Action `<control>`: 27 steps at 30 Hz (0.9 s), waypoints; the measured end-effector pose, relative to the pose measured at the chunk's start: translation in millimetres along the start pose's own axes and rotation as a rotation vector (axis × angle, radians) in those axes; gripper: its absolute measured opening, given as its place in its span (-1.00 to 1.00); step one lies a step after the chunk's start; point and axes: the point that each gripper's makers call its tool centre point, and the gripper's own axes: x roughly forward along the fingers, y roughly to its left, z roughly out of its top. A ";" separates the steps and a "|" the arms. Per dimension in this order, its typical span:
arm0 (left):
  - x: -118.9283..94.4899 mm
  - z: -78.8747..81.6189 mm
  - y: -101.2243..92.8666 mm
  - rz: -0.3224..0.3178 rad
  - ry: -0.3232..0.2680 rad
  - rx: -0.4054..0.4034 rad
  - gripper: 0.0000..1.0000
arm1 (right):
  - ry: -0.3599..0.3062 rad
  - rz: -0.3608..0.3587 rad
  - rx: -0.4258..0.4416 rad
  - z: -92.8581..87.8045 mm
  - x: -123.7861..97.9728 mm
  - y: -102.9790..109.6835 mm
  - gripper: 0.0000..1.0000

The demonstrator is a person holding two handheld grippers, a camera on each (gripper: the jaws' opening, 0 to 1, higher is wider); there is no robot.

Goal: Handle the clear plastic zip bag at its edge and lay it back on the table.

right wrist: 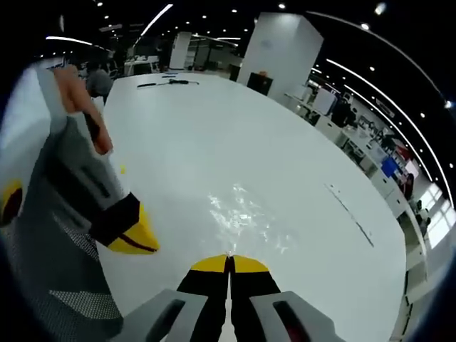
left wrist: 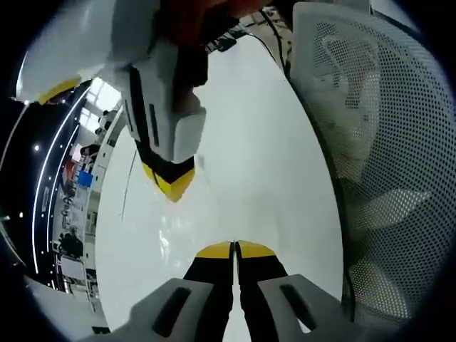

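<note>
The clear zip bag (right wrist: 246, 217) lies flat on the white table (right wrist: 214, 142), visible mostly as glints, just ahead of my right gripper (right wrist: 229, 261). That gripper's yellow-tipped jaws are pressed together. The bag's near edge reaches their tips, and I cannot tell whether it is pinched. In the left gripper view the bag is only faint shine (left wrist: 162, 231). My left gripper (left wrist: 234, 250) is shut, with nothing seen between its jaws. Each gripper appears in the other's view: the right gripper (left wrist: 173, 184) from the top, the left gripper (right wrist: 134, 234) at the left.
A white mesh chair (left wrist: 385, 164) stands close beside the table; its mesh (right wrist: 64, 285) also appears under the left gripper. Dark cables (right wrist: 167, 83) lie at the table's far end. A thin seam (right wrist: 349, 214) crosses the tabletop. A person's hand (right wrist: 78, 100) holds the left gripper.
</note>
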 end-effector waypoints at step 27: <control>38.8 -15.0 11.6 0.011 0.028 0.041 -1.00 | -0.053 -0.004 0.136 -30.7 -33.6 13.8 -0.85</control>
